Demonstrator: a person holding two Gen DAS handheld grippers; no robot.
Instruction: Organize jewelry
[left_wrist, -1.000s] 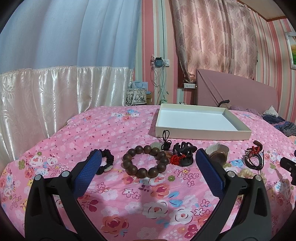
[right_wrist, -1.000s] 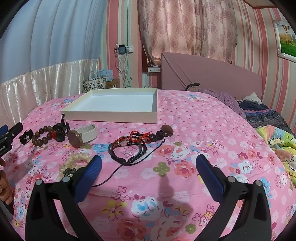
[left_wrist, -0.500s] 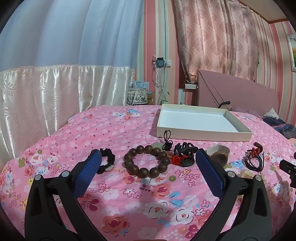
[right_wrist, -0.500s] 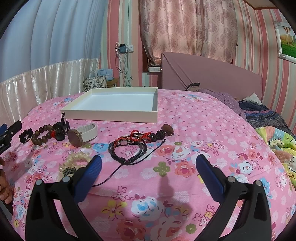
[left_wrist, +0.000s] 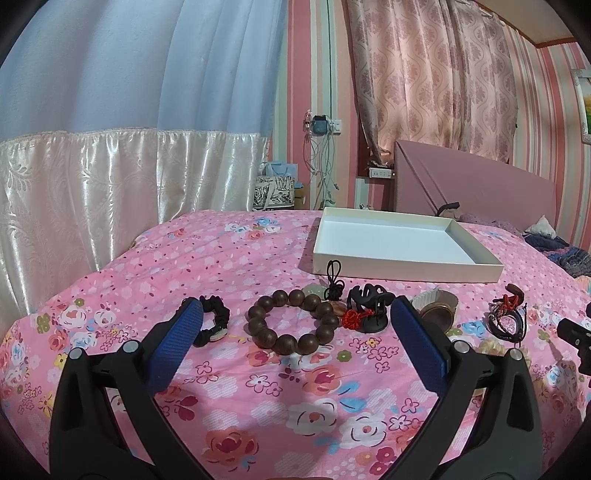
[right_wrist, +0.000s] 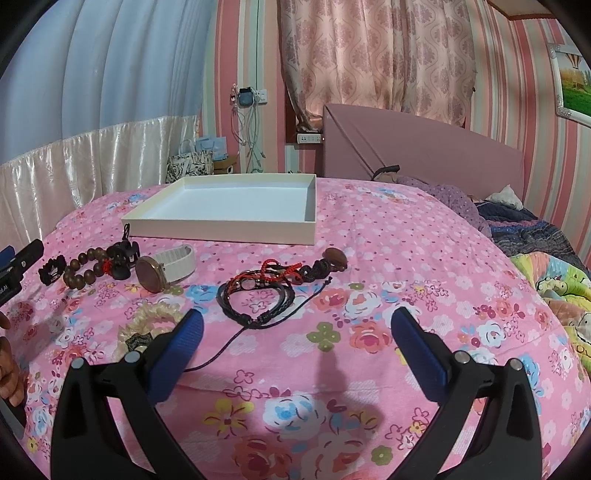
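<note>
Jewelry lies on a pink floral bedspread in front of an empty white tray (left_wrist: 399, 266) (right_wrist: 221, 230). My left gripper (left_wrist: 295, 317) is open and empty, just short of a brown wooden bead bracelet (left_wrist: 291, 321). A black scrunchie (left_wrist: 213, 321) lies by its left finger; a black hair claw with a red knot (left_wrist: 369, 306) and a watch (left_wrist: 437, 314) lie to the right. My right gripper (right_wrist: 295, 321) is open and empty, near a black cord bracelet (right_wrist: 255, 299), red cord bracelets (right_wrist: 273, 271) and a cream scrunchie (right_wrist: 147, 325).
A brown stone pendant (right_wrist: 334, 258) lies past the red cords. A pink headboard (right_wrist: 424, 158) and rumpled bedding (right_wrist: 546, 266) are at the right. Curtains (left_wrist: 110, 177) hang along the bed's left side. The left gripper's tip (right_wrist: 18, 258) shows at the right wrist view's left edge.
The left wrist view has tilted up slightly, so the tray and jewelry sit a little lower in it. The right gripper has barely moved. Both grippers stay open.
</note>
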